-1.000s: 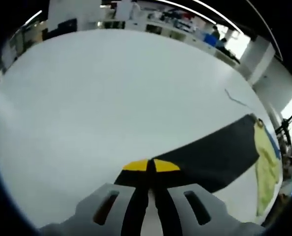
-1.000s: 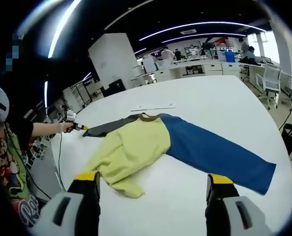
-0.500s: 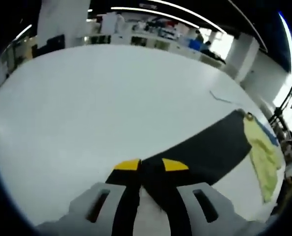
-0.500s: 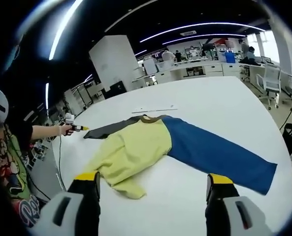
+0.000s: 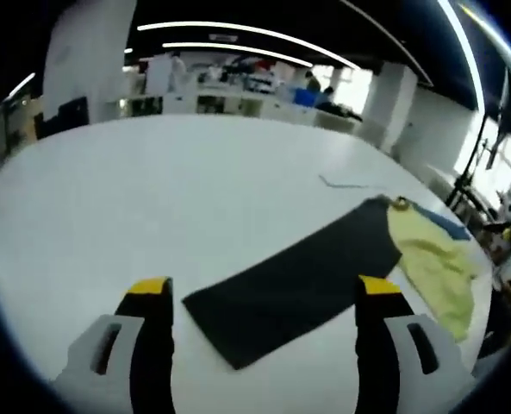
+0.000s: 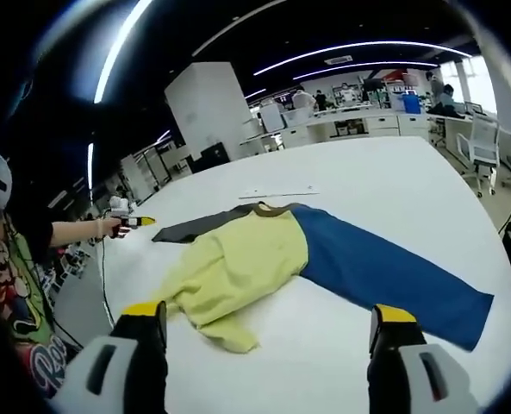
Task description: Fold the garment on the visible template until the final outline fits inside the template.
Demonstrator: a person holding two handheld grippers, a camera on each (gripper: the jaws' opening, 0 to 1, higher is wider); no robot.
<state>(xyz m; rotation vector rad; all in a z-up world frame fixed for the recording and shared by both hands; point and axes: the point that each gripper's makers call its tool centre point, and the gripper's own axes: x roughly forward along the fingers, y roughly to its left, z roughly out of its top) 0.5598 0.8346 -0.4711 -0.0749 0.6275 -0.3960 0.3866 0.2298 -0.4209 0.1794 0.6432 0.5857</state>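
A long-sleeved garment lies spread on the white table point(image 6: 393, 172). It has a yellow body point(image 6: 246, 267), a blue sleeve point(image 6: 384, 272) and a black sleeve point(image 6: 195, 227). In the left gripper view the black sleeve point(image 5: 298, 285) lies flat, running to the yellow body point(image 5: 432, 263). My left gripper point(image 5: 264, 287) stands open just above the sleeve's free end, holding nothing. In the right gripper view the left gripper point(image 6: 133, 222) is small, in a hand at that sleeve's end. My right gripper point(image 6: 268, 312) is open, near the yellow hem.
A thin grey line point(image 6: 277, 191) marks the table beyond the collar, and the line point(image 5: 341, 183) also lies past the black sleeve. A person's printed shirt point(image 6: 14, 293) is at the table's left edge. Desks and a chair point(image 6: 483, 129) stand behind.
My left gripper was shut on the end of the black sleeve; it has opened, let the sleeve go and drawn back. The sleeve now lies flat. The right gripper has barely moved.
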